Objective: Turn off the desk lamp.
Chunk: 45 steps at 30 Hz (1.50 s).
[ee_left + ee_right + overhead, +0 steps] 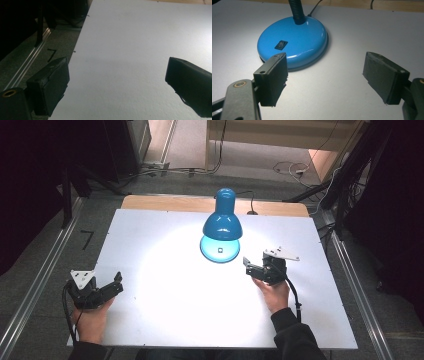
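Now we hover the right gripper (pixel 325 77), jaws wide and empty, beside the lit lamp (pixel 222 222), probably heading for its switch (pixel 281 45); the left gripper (pixel 117 85) rests wide open and empty.

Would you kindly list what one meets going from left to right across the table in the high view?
Left gripper → blue desk lamp → right gripper, all over the white table.

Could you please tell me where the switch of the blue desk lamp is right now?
The black rocker switch sits on the lamp's round blue base, in front of the gooseneck, just beyond the open right gripper.
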Tool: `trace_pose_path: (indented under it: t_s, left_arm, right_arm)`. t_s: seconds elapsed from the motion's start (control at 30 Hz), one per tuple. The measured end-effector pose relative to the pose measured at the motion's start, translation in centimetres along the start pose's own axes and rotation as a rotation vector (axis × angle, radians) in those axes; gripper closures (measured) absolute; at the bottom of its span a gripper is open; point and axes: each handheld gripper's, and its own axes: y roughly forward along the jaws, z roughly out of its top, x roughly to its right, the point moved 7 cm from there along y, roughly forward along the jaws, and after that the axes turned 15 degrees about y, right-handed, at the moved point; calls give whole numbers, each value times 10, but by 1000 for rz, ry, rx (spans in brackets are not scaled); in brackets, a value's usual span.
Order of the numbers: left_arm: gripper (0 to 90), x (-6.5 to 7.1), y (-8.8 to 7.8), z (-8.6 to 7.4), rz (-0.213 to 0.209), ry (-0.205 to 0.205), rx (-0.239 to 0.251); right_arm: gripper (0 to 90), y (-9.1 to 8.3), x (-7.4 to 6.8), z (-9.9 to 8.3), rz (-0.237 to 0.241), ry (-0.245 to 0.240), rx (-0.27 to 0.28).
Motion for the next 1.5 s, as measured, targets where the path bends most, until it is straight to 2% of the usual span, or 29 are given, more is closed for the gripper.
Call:
trace_pose_path:
  t_s: [0.1,0.4,0.57,0.67,0.8,1.0,1.1,1.5]
  left_arm:
    - [61,1,-1,0,-3,5,1]
    - [62,1,0,0,-12,7,-1]
    - [61,2,1,0,-12,10,-2]
    - [61,2,1,0,-12,10,-4]
    - [62,2,1,0,-16,8,-3]
    - [62,1,1,0,-16,6,-3]
    - [62,1,2,0,-16,7,-3]
    - [62,0,1,-1,-18,-2,-7]
  right_arm:
    - [192,6,-4,-1,-18,-23,1]
    - [268,22,-15,-2,-16,-25,4]
    - [395,32,-26,-3,-1,-27,6]
    - [488,37,-33,-5,9,-46,10]
    - [644,44,-43,-7,25,-42,8]
    - [874,54,-52,-10,25,-54,20]
    - [877,60,-56,-11,45,-44,24]
    - [877,77,-71,-9,51,-41,28]
